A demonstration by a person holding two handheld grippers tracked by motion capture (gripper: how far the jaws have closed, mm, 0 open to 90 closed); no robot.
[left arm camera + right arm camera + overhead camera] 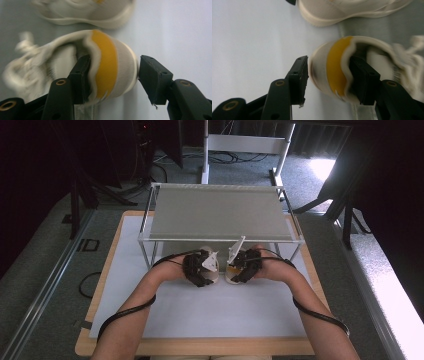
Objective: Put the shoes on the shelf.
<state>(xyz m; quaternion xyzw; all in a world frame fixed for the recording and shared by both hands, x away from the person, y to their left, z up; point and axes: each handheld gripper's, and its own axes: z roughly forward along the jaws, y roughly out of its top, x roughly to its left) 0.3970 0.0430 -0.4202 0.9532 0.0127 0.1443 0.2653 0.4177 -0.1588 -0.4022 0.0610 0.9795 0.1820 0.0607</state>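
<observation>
Gripping a shoe point(110, 65) heel (one jaw inside the collar), the left gripper point(112, 75) holds it; the right gripper point(328, 75) likewise clamps another shoe point(332, 67).

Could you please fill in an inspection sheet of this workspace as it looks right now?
Surface: wooden table under a white sheet.
Job's things: two cream shoes with yellow heel bands, left shoe and right shoe, heels toward the person.
Clutter: metal rack at the table's far side.
Grippers: left gripper and right gripper each straddle a heel, one finger inside the collar, one outside; grip firmness cannot be told.
Cables: black cable along each forearm; more on the floor.
Surroundings: grey carpet, white frame, dark stands.
</observation>
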